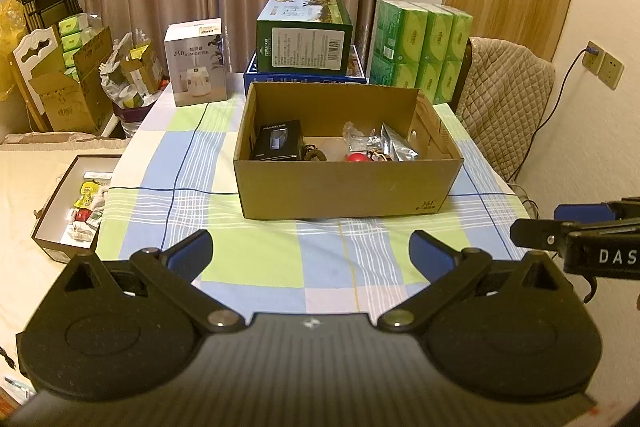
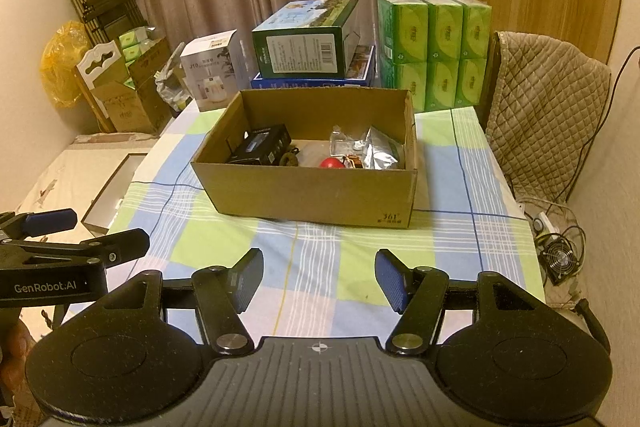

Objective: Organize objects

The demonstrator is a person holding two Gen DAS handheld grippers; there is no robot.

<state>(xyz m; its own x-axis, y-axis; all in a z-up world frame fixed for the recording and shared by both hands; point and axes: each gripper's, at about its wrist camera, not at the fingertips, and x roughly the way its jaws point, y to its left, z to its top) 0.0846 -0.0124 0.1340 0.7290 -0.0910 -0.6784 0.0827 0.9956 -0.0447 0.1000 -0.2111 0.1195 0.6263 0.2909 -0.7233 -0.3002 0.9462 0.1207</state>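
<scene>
A worktop (image 1: pixel 280 267) covered with a checked cloth of blue, green and white squares fills the middle of both views. On it, toward the far half, sits an open brown cardboard box (image 1: pixel 344 187). Inside the box, at the left, a black product carton (image 1: pixel 276 141) leans against the wall; beside it lies a small dark coiled item (image 1: pixel 314 155) (too small to identify). At the right of the box floor are a red ball (image 1: pixel 354 157), a silver foil pouch (image 1: pixel 396 147) and a clear plastic packet (image 1: pixel 356 133), close together.

The left tool (image 1: pixel 311 251) hangs above the near edge of the worktop, its blue-padded fingers spread wide apart with nothing between them. The right tool (image 2: pixel 319 277) hangs just beside it, fingers likewise apart and holding nothing. Both are well short of the cardboard box.

Behind the box, a green carton (image 1: pixel 304 35) rests on a flat blue carton (image 1: pixel 256 73). To their left stands a white humidifier box (image 1: pixel 196 63); to their right, a stack of green tissue packs (image 1: pixel 420 47). Left of the worktop, lower down, an open shallow box (image 1: pixel 76 203) holds small packets. A chair with a quilted cover (image 1: pixel 504 99) stands at the right.
</scene>
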